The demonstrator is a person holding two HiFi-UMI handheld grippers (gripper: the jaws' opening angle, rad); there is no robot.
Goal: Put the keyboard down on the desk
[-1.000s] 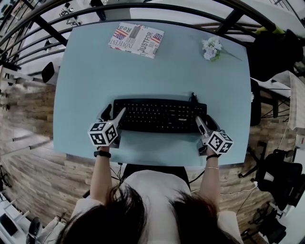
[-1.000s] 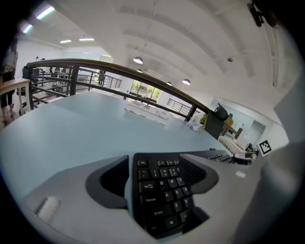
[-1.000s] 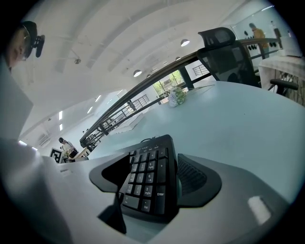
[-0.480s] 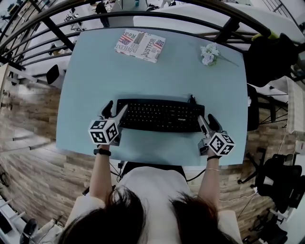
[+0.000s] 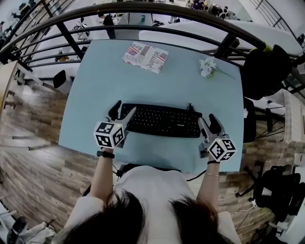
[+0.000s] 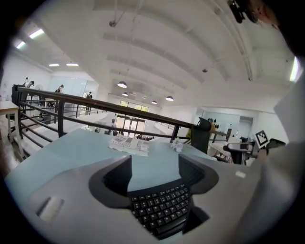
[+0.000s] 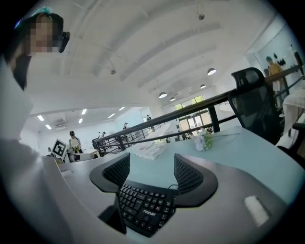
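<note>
A black keyboard (image 5: 162, 120) lies flat on the pale blue desk (image 5: 95, 86), near its front edge. My left gripper (image 5: 121, 112) is at the keyboard's left end, with one finger over the corner keys and the other just off to the left. In the left gripper view the jaws (image 6: 153, 164) stand wide apart over the keyboard (image 6: 159, 209). My right gripper (image 5: 208, 124) sits just off the keyboard's right end. Its jaws (image 7: 152, 164) are also wide apart, with the keyboard (image 7: 143, 207) low between them.
A magazine (image 5: 145, 57) lies at the desk's far edge, and a small bunch of white flowers (image 5: 207, 67) at the far right. A black railing (image 5: 143, 9) curves behind the desk. A black chair (image 5: 262, 71) stands to the right.
The head view has shifted slightly. The keyboard stays in place on the desk. My right gripper now sits a little farther off the keyboard's right end; the left one is about where it was.
</note>
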